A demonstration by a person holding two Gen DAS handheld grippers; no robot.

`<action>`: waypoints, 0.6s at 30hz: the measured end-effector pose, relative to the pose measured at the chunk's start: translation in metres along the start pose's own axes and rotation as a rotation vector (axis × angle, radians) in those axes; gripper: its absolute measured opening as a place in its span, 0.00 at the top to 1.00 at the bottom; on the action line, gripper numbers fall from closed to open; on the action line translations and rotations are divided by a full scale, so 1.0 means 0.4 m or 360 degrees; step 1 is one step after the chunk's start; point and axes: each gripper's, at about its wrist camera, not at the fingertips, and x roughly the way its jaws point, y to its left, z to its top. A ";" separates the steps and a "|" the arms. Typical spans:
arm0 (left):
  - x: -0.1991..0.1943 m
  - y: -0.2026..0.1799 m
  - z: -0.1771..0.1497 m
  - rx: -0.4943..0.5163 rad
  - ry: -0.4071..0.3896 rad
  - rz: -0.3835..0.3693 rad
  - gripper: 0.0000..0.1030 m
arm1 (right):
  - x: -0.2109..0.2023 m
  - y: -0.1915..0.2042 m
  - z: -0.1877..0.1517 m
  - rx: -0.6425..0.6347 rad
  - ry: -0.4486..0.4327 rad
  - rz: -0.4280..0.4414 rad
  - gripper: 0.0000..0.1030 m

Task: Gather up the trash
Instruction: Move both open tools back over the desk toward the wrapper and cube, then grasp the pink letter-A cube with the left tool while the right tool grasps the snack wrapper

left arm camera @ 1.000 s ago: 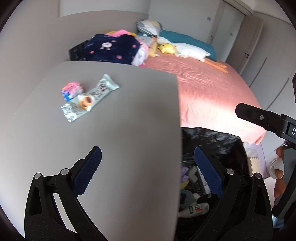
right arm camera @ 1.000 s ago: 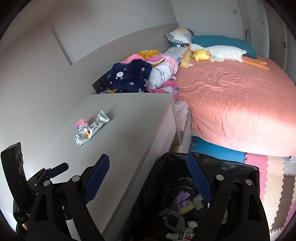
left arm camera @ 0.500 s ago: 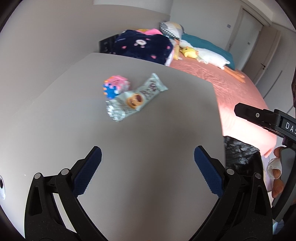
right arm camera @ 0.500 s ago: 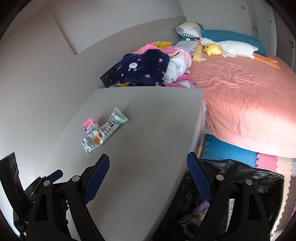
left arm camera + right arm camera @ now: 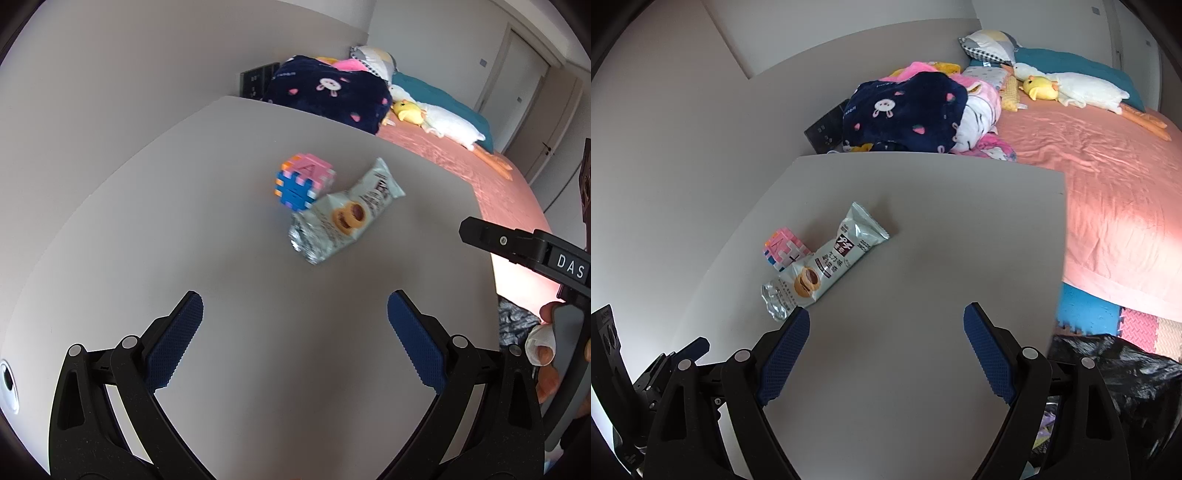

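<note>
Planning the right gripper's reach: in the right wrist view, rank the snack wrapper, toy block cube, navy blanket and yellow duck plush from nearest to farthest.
1. Snack wrapper, table, by the right gripper's left finger.
2. Toy block cube, touching the wrapper's far left.
3. Navy blanket, past the table.
4. Yellow duck plush, on the bed.

Bare tabletop ahead, 2 things in the way

The grey table [image 5: 923, 280] lies bare between the wide-open right gripper [image 5: 886, 350] and its far edge. Only the snack wrapper [image 5: 827, 264] and the toy cube [image 5: 783, 251] touching it block the left side; a black trash bag [image 5: 1108, 373] stands past the right edge.
</note>
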 end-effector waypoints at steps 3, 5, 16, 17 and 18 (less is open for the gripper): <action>0.015 0.020 0.017 -0.0013 -0.0013 0.0018 0.06 | 0.025 0.011 0.012 -0.0003 0.0009 -0.0004 0.17; 0.020 0.032 0.025 -0.0023 -0.0022 0.0030 0.06 | 0.047 0.020 0.021 -0.0007 0.0014 -0.0007 0.17; 0.054 0.096 0.062 -0.0099 -0.0030 0.0058 0.06 | 0.163 0.057 0.060 0.0022 0.0083 0.0010 0.21; 0.057 0.098 0.063 -0.0097 -0.0028 0.0061 0.06 | 0.173 0.060 0.065 0.0035 0.0087 0.0007 0.21; 0.058 0.100 0.063 -0.0095 -0.0027 0.0062 0.06 | 0.180 0.061 0.070 0.0042 0.0088 0.0004 0.23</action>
